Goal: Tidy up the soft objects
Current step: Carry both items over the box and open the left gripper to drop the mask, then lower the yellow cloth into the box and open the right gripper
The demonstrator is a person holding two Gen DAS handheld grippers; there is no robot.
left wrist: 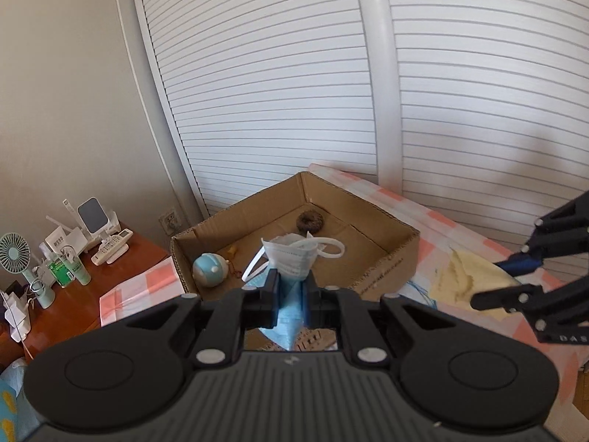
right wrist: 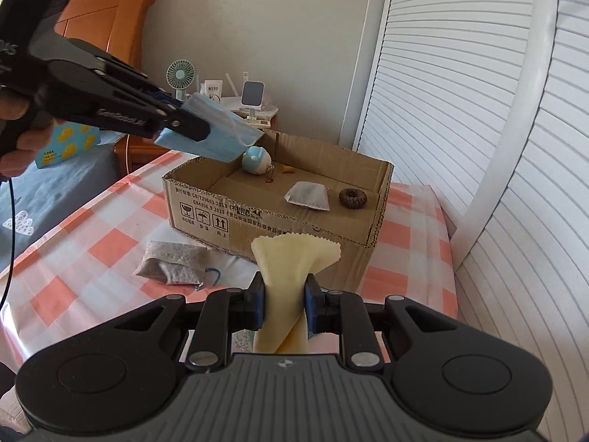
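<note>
Behind everything you have the white louvred wardrobe doors (left wrist: 279, 84), and below them the table under its pink-and-white checked plastic cloth (right wrist: 92, 235). On that cloth sits the open brown cardboard box (right wrist: 279, 228), printed with handling symbols on its near wall. To the side stands a reddish wooden bedside cabinet (left wrist: 92, 280) carrying a small mint-green handheld fan (left wrist: 14, 250) and other bits too small to make out.

Your left tool (left wrist: 291, 294) is clenched on a folded blue-and-white disposable face mask (left wrist: 291, 261); you hold it in the air at the near-left corner of the box, its white ear loops flopping forward. Your right tool (right wrist: 283, 305) is clenched on a pale yellow cloth with pinked edges (right wrist: 294, 258), raised clear of the table in front of the box, the cloth fanning out above the pads and trailing below them.

Inside the box, on its floor, you have a round light-blue plush toy with a cord (right wrist: 256, 158) near the far-left corner, a flat grey-white sachet (right wrist: 307, 195) towards the middle, and a small dark brown fuzzy ring (right wrist: 352, 197) to its right, all apart from one another. A tiny yellow item beside the plush toy is too small to identify.

On the cloth, outside the box and to its left front, lies a grey fabric pouch with a blue string (right wrist: 171, 267)
</note>
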